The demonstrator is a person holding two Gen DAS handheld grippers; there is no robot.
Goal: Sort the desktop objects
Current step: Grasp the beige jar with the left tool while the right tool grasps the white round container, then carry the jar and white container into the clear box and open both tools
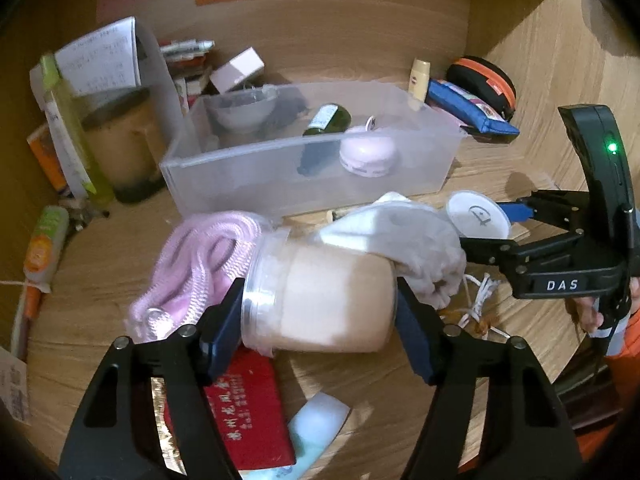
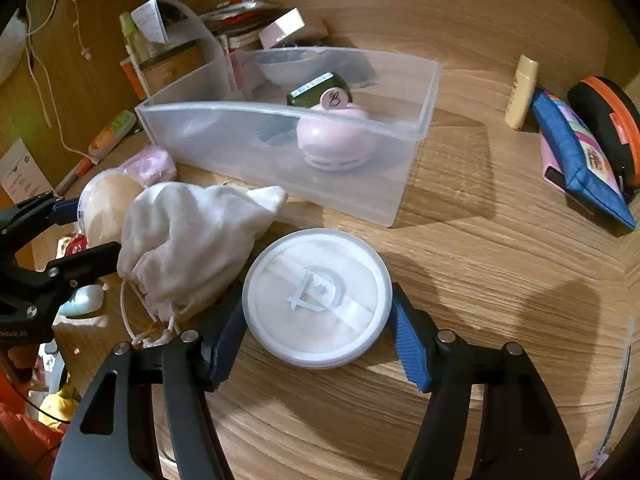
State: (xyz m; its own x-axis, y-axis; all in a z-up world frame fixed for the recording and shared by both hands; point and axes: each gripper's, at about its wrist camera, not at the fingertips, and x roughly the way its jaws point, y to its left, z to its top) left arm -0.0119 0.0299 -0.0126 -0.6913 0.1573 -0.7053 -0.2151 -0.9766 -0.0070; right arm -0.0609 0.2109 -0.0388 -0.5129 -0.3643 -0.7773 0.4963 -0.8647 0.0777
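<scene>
- The left gripper [image 1: 320, 312] pinches a clear jar [image 1: 320, 300] of beige powder lying on its side, one blue pad on the lid end, the other on the base.
- A white pouch [image 1: 404, 240] drapes over the jar's far right end, touching it; pink mesh [image 1: 200, 264] is bunched just beyond the left pad.
- Under this claw, on the desk [image 1: 100, 280], lie a red booklet [image 1: 248, 412] and a pale blue tube [image 1: 316, 420].
- The right gripper [image 2: 318, 330] has a blue pad pressed on each side of a round white puff case [image 2: 318, 298] lying flat on the wood, lid up.
- To its left the pouch sits just beside the case, cords trailing toward the claw.
- Ahead of both claws stands a clear bin [image 2: 280, 152]; inside are a pink round gadget [image 2: 336, 140], a green bottle [image 2: 318, 90] on its side and a bowl [image 2: 288, 66].
- Far right of the right claw: a cream tube [image 2: 520, 92] upright, a blue pencil case [image 2: 576, 160] and a black-and-orange pouch [image 2: 608, 120] against it.
- Far left of the left claw stands a tall organiser [image 1: 156, 76] with papers and a jar.
</scene>
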